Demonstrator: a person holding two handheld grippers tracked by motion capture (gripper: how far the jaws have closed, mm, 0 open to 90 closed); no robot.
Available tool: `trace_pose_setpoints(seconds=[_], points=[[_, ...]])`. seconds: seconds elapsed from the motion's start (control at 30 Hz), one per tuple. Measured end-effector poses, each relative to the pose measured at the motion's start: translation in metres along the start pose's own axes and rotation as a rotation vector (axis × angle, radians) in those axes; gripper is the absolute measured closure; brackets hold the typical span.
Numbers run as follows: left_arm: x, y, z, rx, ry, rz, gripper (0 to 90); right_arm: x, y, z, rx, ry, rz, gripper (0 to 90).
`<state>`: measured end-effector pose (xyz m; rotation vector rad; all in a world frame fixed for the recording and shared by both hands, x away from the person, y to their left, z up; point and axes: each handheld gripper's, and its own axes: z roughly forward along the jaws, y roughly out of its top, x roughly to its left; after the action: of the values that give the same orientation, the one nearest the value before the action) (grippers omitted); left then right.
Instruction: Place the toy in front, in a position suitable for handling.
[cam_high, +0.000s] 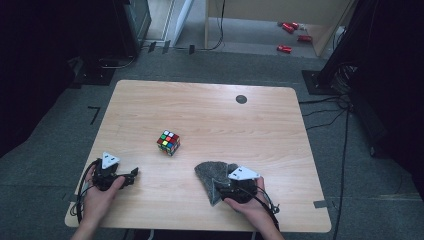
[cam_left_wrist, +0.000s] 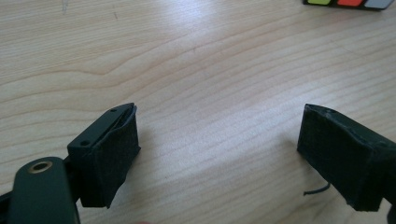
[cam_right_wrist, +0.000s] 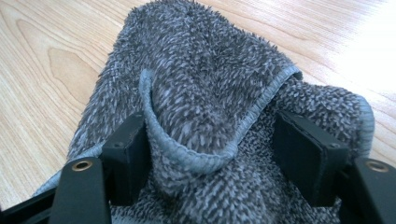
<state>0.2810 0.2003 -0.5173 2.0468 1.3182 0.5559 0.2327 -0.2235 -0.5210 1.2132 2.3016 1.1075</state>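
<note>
Your light wooden bench (cam_high: 210, 115) carries everything here, and the grey fluffy microfibre cloth (cam_high: 212, 175) is the landmark: it lies crumpled near the bench's front edge. Your right gripper (cam_high: 220, 187) sits right at the cloth's near side, its jaws standing on either side of a raised fold with the hemmed edge curling between them; the pads flank the pile without clearly squeezing it yet. The fold runs straight away from those jaws, so closing should pinch it. Your left gripper (cam_high: 131, 176) rests well to the cloth's left, jaws wide apart over bare wood. The small multicoloured puzzle cube (cam_high: 168, 142) stands beyond the cloth, to its left.
</note>
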Motion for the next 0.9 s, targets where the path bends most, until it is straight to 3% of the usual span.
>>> trace_pose_setpoints(seconds=[0.1,0.13,0.2,0.3,0.5,0.63,0.9], points=[[0.001,0.0,0.0,-0.003,-0.007,-0.005,12.2,-0.001,0.0,0.0,-0.001,-0.002,-0.001,35.5],[0.002,0.0,-0.001,-0.005,-0.012,-0.028,12.2,-0.003,-0.001,-0.001,-0.009,-0.003,0.003,41.7],[0.002,0.001,-0.002,-0.015,-0.019,-0.053,12.0,-0.004,-0.001,-0.001,-0.014,-0.002,0.005,45.5],[0.0,0.003,-0.003,-0.031,-0.035,-0.058,11.7,-0.004,-0.001,-0.001,-0.016,0.002,0.003,49.8],[-0.018,0.019,0.001,-0.059,-0.066,-0.025,11.7,-0.006,-0.001,-0.001,-0.024,0.012,0.007,58.7],[-0.029,0.028,0.007,-0.058,-0.103,-0.003,11.5,-0.006,-0.001,-0.001,-0.025,0.015,0.011,59.3],[-0.048,0.039,0.021,-0.054,-0.123,0.04,10.8,-0.006,-0.001,-0.001,-0.03,0.011,0.015,59.6]])
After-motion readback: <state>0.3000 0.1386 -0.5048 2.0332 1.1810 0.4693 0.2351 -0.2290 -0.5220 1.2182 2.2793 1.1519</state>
